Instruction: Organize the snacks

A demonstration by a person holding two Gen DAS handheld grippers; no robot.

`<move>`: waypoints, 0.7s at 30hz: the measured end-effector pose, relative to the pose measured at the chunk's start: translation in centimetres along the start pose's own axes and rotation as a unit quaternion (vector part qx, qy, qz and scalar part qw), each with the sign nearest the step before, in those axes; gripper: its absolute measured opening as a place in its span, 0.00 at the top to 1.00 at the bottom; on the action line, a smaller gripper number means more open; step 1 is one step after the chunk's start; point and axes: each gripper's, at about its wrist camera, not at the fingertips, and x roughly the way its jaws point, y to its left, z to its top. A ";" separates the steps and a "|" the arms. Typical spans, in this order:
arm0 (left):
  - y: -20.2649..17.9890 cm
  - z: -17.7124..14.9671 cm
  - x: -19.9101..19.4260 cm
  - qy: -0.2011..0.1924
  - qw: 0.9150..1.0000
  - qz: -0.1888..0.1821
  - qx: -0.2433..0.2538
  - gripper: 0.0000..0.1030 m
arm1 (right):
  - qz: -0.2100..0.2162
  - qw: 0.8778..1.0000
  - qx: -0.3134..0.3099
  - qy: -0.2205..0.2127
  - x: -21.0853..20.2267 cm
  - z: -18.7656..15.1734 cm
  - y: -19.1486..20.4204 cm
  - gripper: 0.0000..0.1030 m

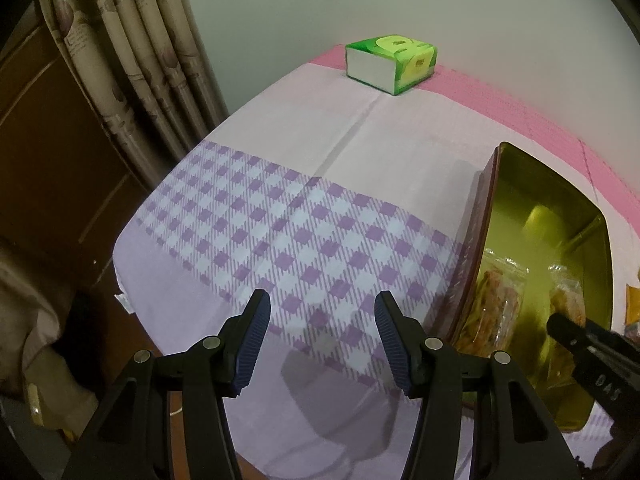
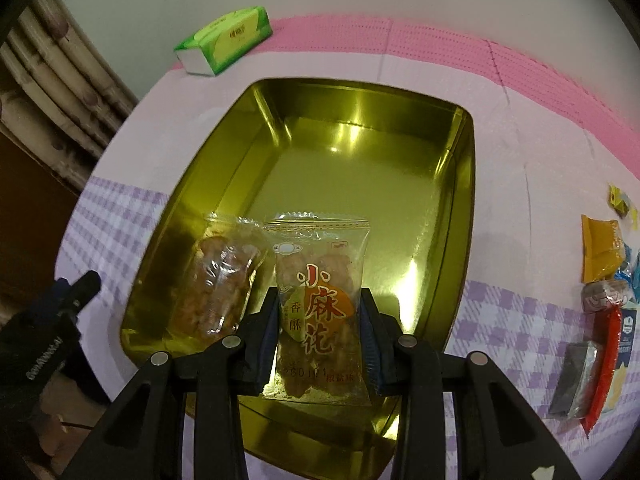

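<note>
Two clear snack packets are seen inside the gold tin. One, the twisted-dough packet printed with red characters, is clamped upright by the right gripper at 6 o'clock. The second packet is leaned against the tin's wall at 8 o'clock. The left gripper is held open over the purple checked cloth.

home | curtains | checked tablecloth | tissue pack
</note>
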 end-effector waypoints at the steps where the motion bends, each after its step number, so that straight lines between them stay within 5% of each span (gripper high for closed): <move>1: 0.0 0.0 0.0 0.001 1.000 0.000 -0.001 0.46 | -0.004 1.000 -0.002 0.002 0.1 -0.1 0.0 0.67; 21: -0.1 -0.1 0.1 0.002 1.000 -0.005 0.002 0.46 | -0.035 0.999 -0.037 0.008 1.0 -0.4 0.9 0.64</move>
